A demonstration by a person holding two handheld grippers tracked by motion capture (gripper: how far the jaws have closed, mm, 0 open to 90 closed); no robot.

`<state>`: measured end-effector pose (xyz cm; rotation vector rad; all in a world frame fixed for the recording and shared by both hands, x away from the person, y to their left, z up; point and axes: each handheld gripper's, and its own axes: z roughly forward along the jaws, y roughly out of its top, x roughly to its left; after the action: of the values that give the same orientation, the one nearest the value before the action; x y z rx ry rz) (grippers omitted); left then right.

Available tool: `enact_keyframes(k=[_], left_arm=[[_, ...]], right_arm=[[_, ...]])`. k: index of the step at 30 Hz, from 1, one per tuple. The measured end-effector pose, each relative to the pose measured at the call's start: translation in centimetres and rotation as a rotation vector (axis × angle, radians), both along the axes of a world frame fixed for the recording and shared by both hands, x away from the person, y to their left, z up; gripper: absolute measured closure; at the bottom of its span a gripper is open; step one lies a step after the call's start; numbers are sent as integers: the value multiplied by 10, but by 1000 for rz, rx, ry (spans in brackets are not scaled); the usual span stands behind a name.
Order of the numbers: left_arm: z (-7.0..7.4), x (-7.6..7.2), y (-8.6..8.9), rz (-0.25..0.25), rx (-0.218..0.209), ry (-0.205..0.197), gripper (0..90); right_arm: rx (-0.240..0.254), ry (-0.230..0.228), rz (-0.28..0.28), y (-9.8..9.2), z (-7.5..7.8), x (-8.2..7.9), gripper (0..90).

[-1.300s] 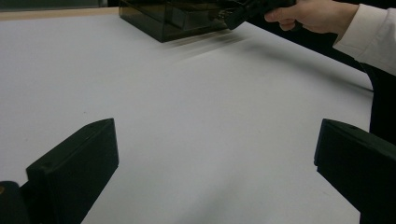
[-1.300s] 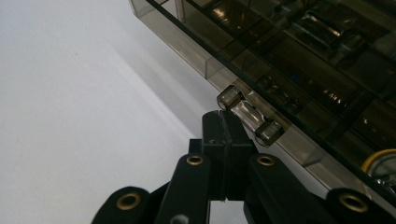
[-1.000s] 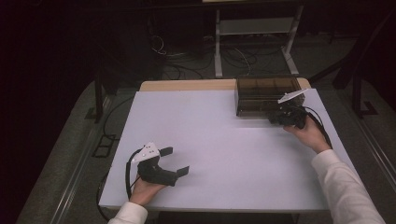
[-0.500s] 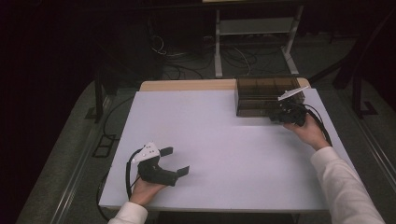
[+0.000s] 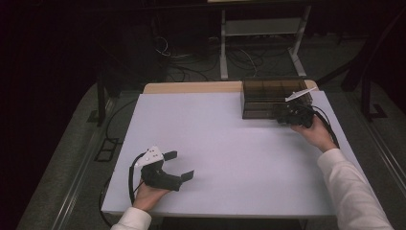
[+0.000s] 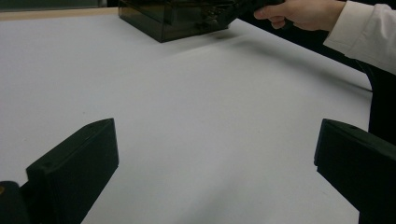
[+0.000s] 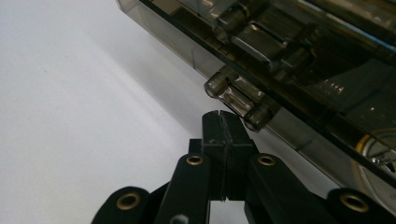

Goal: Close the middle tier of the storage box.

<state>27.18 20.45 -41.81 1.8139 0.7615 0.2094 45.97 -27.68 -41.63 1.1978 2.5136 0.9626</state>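
Here the left claw [image 5: 178, 165] rests released on the near counter [image 5: 230, 143], well apart from the box [image 5: 268, 98] at the far right corner. The right claw [image 7: 224, 122], clenched on nothing, has its tip just beside the box's latch [image 7: 238, 100]. Likely it must nudge that latch: push squarely, gently, so the box doesn't slide.

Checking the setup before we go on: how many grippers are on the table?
2: the left gripper near the front left edge, fingers apart; the right gripper at the smoky plastic box, far right.
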Motion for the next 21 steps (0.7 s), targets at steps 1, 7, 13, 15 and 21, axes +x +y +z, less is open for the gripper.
enact_keyframes(k=[1,7,13,15,21], left_arm=[[0,0,0,1,-1,1,0],[0,0,0,1,-1,1,0],[0,0,1,1,-6,1,0],[0,0,1,1,-5,0,0],[0,0,1,2,-7,1,0]], right_arm=[[2,2,-2,0,0,0,882],[8,3,-9,-1,-1,3,882],[-1,8,-8,1,-1,6,881],[-6,13,-10,2,-1,8,881],[-1,16,-20,3,0,12,881]])
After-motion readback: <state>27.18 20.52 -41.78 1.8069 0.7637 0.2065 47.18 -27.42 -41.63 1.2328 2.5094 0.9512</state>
